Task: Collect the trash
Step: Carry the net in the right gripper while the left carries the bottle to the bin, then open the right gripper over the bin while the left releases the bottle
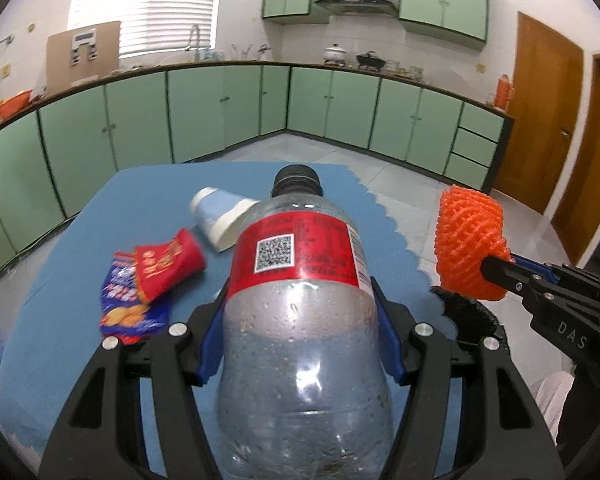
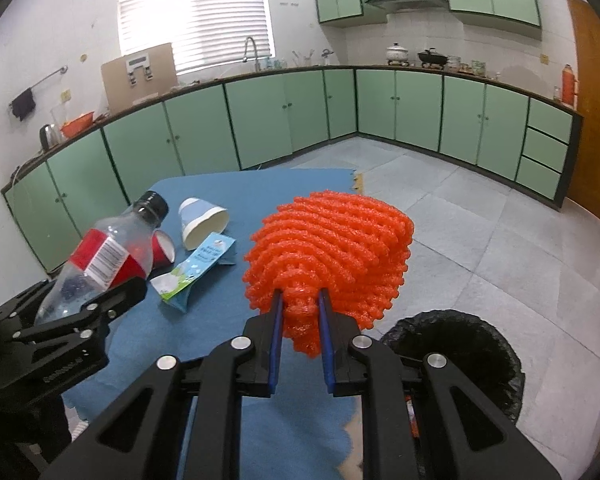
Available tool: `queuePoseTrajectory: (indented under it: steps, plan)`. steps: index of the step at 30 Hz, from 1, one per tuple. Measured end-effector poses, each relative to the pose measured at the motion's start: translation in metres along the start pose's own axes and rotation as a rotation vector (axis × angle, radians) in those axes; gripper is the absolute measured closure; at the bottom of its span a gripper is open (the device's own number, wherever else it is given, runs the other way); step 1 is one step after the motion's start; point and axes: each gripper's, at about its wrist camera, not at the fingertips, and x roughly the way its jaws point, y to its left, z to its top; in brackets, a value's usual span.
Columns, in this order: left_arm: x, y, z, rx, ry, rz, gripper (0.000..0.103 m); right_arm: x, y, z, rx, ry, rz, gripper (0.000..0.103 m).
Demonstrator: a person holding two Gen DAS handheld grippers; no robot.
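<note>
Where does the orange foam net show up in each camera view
Left wrist: orange foam net at right edge, clamped by the right gripper.
Right wrist: centre, above the gripper.
Shared landmark: white-and-blue paper cup on the blue mat.

An empty clear bottle (image 1: 300, 304) with red label and black cap is gripped off the blue mat (image 1: 100, 208); an orange foam net (image 2: 328, 256) is pinched above the black-lined bin (image 2: 480, 344); 2 cups, 2 wrappers lie on the mat
</note>
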Motion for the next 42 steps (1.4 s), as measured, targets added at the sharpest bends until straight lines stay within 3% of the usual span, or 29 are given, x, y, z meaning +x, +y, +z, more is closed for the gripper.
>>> queuePoseTrajectory:
  steps: [13, 24, 32, 36, 42]
  plan:
    - [0.036, -0.09, 0.009, 0.099, 0.01, -0.169, 0.043, -0.032, -0.073, -0.008, 0.105, -0.027, -0.147, 0.086]
    - [0.076, -0.155, -0.001, 0.167, 0.042, -0.256, 0.043, -0.045, -0.136, -0.027, 0.19, -0.021, -0.255, 0.087]
    - [0.104, -0.191, -0.009, 0.19, 0.054, -0.3, 0.043, -0.031, -0.179, -0.051, 0.259, 0.021, -0.28, 0.086]
    - [0.118, -0.2, -0.012, 0.209, 0.07, -0.297, 0.042, -0.021, -0.192, -0.058, 0.28, 0.05, -0.278, 0.076]
    - [0.132, -0.207, -0.015, 0.234, 0.113, -0.296, 0.04, -0.002, -0.216, -0.07, 0.34, 0.1, -0.299, 0.07]
